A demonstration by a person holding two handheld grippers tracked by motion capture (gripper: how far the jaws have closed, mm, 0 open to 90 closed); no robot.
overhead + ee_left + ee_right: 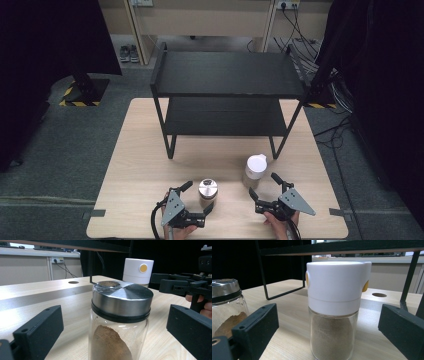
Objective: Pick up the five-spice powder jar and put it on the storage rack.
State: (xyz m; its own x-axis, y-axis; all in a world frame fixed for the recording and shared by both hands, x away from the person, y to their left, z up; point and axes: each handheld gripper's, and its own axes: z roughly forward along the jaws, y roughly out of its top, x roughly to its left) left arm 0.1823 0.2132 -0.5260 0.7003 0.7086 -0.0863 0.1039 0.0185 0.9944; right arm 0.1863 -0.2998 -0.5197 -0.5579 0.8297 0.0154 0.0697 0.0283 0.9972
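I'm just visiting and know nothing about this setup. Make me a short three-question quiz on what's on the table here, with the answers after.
1. True or false: the left gripper is clamped tight on the steel-lidded jar.
2. Which jar stands between the right gripper's jaws? A) the white-capped jar B) the steel-lidded jar C) none
3. Fill in: behind both jars stands a black two-level ____.

Key:
1. False. In the left gripper view the jaws stand wide on either side of the jar, with gaps.
2. A. In the right gripper view it sits between the open jaws, untouched.
3. Shelf. Both levels look bare.
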